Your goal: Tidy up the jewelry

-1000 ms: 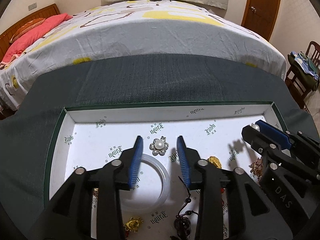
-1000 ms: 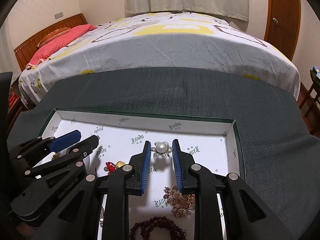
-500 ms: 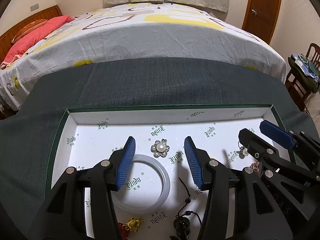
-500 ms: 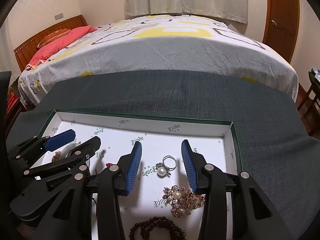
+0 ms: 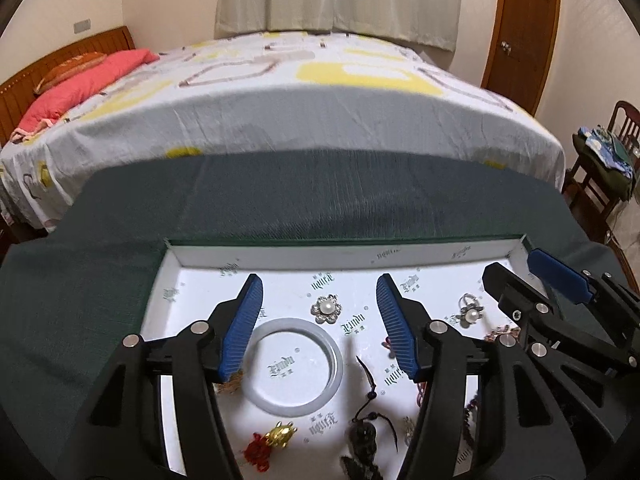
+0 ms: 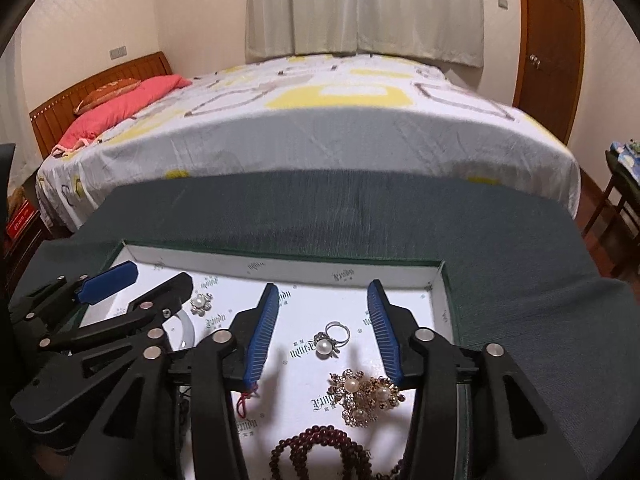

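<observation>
beside pearl ring, gold brooch, dark beads

We see one small dark logo word repeated all over the white paper lining of the tray, its ornate letters too small to read surely.

Dark green textured cloth covers the tabletop out to its far edge. Beyond that edge: bed under a white sheet with yellow and grey shapes. Pink pillow and an orange one lie against the wooden headboard, far left. Pale curtains hang behind. Brown wooden door far right. Wooden chair piled with clothes, right.
</observation>
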`<state>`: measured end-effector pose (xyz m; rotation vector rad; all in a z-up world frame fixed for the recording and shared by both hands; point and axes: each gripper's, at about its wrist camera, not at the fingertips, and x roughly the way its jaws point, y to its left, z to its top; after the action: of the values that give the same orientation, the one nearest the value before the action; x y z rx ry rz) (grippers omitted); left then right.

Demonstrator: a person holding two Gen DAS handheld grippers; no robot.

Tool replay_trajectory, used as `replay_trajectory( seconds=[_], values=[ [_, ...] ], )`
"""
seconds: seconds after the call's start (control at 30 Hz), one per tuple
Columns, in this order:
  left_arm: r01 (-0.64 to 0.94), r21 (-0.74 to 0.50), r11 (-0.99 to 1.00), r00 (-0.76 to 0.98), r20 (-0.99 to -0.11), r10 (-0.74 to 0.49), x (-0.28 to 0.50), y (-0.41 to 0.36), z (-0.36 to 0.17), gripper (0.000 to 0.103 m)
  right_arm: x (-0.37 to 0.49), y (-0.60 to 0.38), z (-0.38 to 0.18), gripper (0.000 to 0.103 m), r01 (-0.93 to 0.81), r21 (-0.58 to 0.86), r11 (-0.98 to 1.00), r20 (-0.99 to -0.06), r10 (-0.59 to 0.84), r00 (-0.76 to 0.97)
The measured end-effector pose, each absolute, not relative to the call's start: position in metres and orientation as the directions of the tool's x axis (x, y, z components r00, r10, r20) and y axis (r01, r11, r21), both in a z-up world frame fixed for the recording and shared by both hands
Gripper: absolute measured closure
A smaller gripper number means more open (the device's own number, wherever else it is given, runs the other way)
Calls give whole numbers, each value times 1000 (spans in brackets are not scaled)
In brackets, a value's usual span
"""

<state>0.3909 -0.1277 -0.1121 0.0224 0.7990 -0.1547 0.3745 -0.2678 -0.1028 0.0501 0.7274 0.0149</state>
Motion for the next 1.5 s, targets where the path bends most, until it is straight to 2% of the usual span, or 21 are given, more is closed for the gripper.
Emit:
replay_trajectory(
  seconds=[0.2, 0.47, 0.67, 1.17, 1.5],
  values=[
    [133, -31, 991, 749, -652, -120, 361, -118, -77, 43, 345, -264, -77, 42, 14, 40, 999, -612, 13, 791],
    [113, -10, 994, 823, -560, -99, 294, -101, -35, 30, 282, -257, -43, 30, 19, 38, 999, -540, 4, 841],
    [78, 21, 997, 859, -509, -57, 233, -83, -10, 23, 231, -254, -19, 29, 4, 50, 999, -512, 22, 859],
    [7, -32, 999, 889, -457, -21, 90, -35, 23, 15, 109, -251, 24, 26, -42, 18, 999, -417, 46, 908],
    [-3, -33, 999, 900, -435, -11, 55, -26, 34, 13, 80, -255, 30, 25, -24, 12, 1000, -391, 27, 920]
  ],
)
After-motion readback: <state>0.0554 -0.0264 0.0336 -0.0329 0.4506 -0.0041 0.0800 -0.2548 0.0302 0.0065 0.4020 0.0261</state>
